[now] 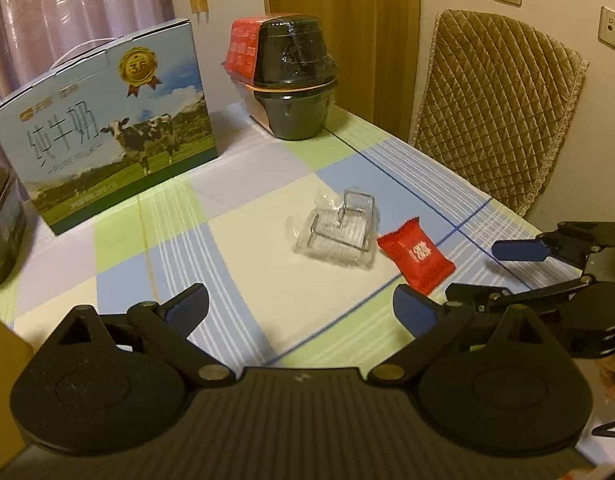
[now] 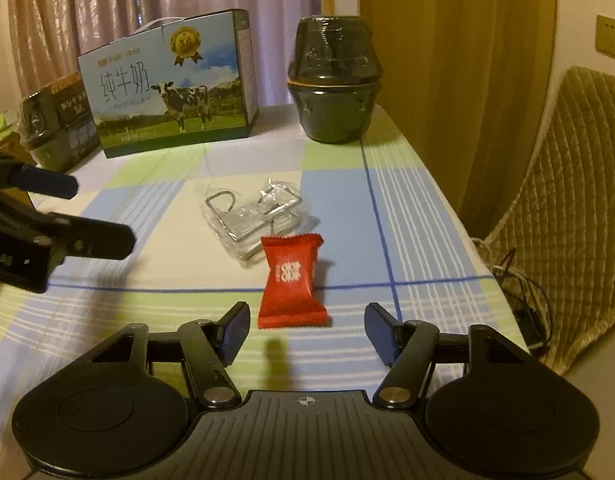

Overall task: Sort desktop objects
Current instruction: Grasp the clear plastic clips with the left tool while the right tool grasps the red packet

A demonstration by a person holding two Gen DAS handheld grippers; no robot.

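Note:
A red snack packet lies flat on the checked tablecloth, just ahead of my right gripper, which is open and empty. A metal wire holder in clear plastic wrap lies just behind the packet and touches it. In the left wrist view the packet and the wrapped holder lie ahead and to the right of my left gripper, which is open and empty. The right gripper also shows at that view's right edge, and the left gripper at the right view's left edge.
A milk carton box with cows and a black wrapped bowl stack stand at the back of the table. Another dark box stands at the far left. A padded chair stands at the table's right edge.

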